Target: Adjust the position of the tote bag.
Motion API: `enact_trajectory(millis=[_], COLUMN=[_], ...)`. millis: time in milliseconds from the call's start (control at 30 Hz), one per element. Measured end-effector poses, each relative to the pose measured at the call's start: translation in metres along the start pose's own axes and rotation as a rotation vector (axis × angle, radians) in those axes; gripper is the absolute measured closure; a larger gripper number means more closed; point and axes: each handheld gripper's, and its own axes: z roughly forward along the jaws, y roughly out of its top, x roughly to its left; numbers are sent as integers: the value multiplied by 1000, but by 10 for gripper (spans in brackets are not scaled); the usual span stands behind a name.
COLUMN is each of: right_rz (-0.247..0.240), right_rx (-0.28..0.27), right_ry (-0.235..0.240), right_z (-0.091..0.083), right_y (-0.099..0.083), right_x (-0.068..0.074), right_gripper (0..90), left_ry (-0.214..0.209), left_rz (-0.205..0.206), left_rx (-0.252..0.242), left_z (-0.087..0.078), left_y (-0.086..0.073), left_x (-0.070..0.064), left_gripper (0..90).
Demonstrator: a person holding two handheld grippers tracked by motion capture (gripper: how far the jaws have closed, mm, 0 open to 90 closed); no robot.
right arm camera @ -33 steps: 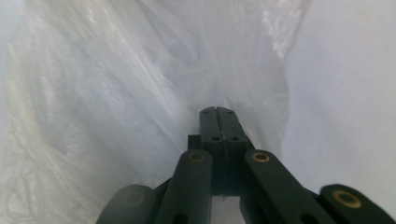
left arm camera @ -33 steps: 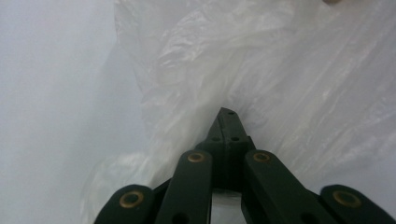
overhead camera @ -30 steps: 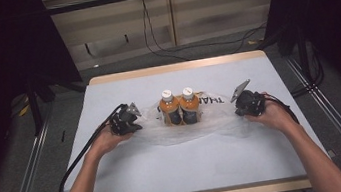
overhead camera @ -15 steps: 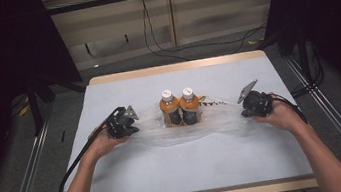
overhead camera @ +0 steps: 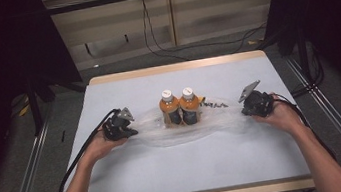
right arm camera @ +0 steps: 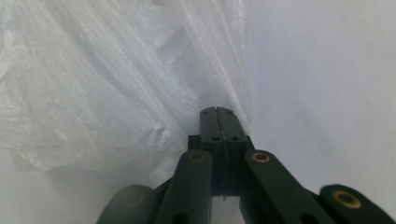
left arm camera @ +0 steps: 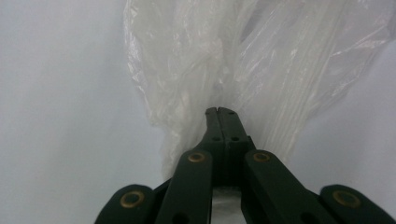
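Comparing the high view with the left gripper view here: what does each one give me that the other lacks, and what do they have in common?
High view alone: two orange bottles with white caps standing side by side on the clear plastic bag, the right gripper and both forearms.

Left gripper view alone: the left gripper up close, its black fingers pressed together on a bunched fold of the film.

Both: the bag, the left gripper, and the white table.

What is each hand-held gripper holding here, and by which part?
Both hold the clear plastic bag: the left hand-held gripper is shut on its left end, the right hand-held gripper on its right end.
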Motion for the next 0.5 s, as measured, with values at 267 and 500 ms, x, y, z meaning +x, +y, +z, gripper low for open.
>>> enact_trajectory(millis=[267, 500], right_rz=[10, 9], right_rx=[-38, -35], right_ry=[10, 17], right_z=[6, 4], right_y=[8, 8], right_x=[0, 4], right_gripper=[900, 900], left_ry=[29, 24], left_rz=[-23, -60], left_rx=[-3, -50], left_z=[-4, -5], left_y=[-8, -16], left_x=[3, 1], left_gripper=[900, 900])
